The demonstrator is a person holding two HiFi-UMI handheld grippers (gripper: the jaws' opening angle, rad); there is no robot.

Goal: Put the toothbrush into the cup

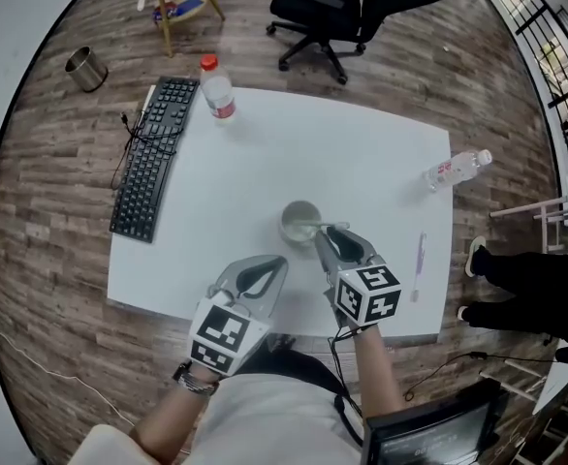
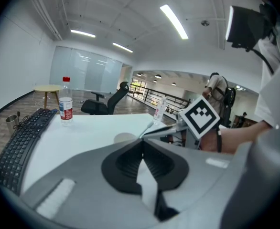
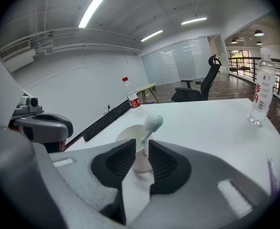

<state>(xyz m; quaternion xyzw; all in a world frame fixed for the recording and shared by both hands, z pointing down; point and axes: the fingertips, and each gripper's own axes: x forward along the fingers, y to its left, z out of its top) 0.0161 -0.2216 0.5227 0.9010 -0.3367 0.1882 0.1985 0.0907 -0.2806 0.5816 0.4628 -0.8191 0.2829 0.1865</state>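
A pale round cup (image 1: 299,223) stands on the white table (image 1: 362,163), near its front edge. My right gripper (image 1: 321,236) is just right of the cup, shut on a white toothbrush (image 1: 326,226). In the right gripper view the brush head (image 3: 153,123) sticks up past the right gripper (image 3: 141,145) and hangs over the cup's mouth (image 3: 124,135). My left gripper (image 1: 278,263) is shut with nothing in it, a little in front of the cup. From the left gripper (image 2: 142,142) I see the cup (image 2: 124,138) and the toothbrush (image 2: 152,125) slanting toward it.
A black keyboard (image 1: 153,155) lies along the table's left edge, with a red-capped bottle (image 1: 216,89) at the back. A clear bottle (image 1: 456,170) and a thin purple stick (image 1: 420,260) are at the right side. An office chair (image 1: 347,8) and someone's legs (image 1: 526,284) are on the floor.
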